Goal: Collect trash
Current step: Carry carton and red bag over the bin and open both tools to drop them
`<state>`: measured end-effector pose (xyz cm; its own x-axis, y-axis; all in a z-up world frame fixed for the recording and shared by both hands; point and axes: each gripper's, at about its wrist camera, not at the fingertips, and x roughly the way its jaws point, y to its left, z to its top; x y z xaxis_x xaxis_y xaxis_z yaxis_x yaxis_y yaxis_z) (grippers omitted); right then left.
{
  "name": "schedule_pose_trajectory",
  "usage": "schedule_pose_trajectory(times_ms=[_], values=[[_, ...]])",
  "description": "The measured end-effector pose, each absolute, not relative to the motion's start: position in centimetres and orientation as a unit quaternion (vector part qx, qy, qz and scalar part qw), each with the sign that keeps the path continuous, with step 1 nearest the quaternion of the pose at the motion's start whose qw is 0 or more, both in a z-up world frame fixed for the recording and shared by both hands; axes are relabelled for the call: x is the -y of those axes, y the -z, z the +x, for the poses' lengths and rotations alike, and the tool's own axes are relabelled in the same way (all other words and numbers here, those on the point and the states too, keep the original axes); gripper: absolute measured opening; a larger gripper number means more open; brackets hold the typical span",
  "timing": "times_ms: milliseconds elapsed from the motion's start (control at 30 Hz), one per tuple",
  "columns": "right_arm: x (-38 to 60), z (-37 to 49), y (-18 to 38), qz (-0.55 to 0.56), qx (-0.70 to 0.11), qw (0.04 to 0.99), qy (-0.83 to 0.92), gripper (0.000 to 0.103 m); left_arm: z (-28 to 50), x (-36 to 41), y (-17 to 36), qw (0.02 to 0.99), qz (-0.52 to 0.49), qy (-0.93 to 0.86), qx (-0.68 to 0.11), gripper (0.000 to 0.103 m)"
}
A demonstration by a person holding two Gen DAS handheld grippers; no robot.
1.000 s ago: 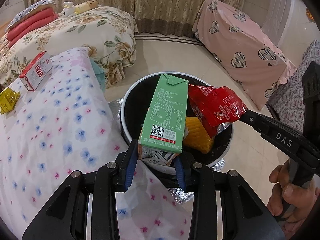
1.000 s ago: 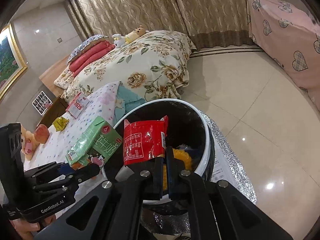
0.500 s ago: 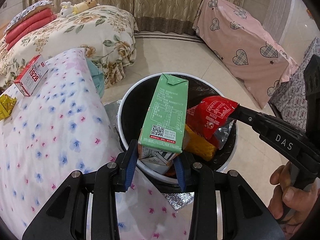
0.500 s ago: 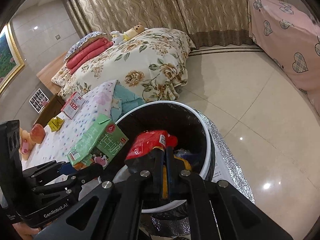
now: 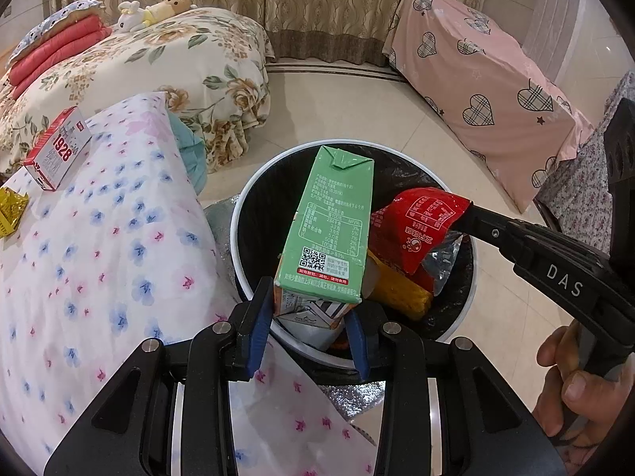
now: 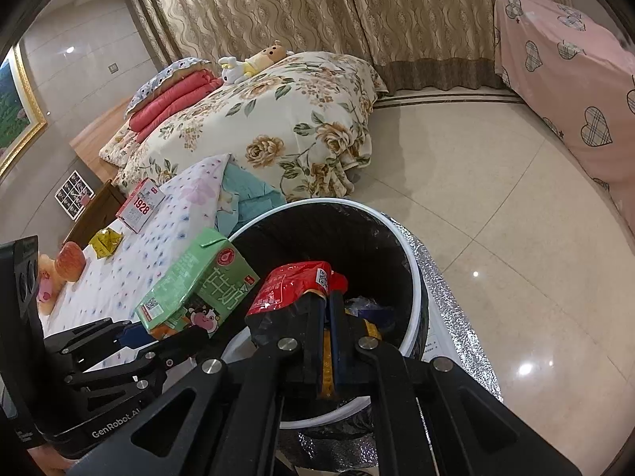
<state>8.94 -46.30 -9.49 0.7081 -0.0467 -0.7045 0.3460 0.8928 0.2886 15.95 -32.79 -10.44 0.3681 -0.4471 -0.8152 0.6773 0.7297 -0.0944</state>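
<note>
- left gripper (image 5: 309, 327) clamps the base of a green cardboard milk carton (image 5: 331, 234), held over a round white-rimmed bin with black liner (image 5: 254, 214).
- right gripper (image 6: 326, 341) pinches a crumpled red foil snack packet (image 6: 293, 287) inside the bin mouth.
- drop step; next, each gripper should open.

A: Is the room bright?

B: Evenly lit and soft, with no hard shadows. Small white glints sit on the glossy floor (image 6: 496, 206) in the right wrist view, at the lower right.

A: Any blur?

B: Little. Print on the green carton (image 5: 331, 230) reads sharp. The black bin liner (image 6: 329, 230) swallows detail inside.

A: And the edges?

B: Strong fisheye bend; the curtains (image 6: 317, 8) curve, and black vignette fills the corners of both views.
</note>
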Motion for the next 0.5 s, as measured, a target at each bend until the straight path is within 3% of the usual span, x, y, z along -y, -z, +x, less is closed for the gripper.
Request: schedule_pose_trajectory(times_ms=[500], values=[[46.25, 9.35, 9.15, 0.203, -0.365, 0.902, 0.107, 0.002, 16.12, 33.11, 10.42, 0.818, 0.129, 0.344, -0.443, 0.033]])
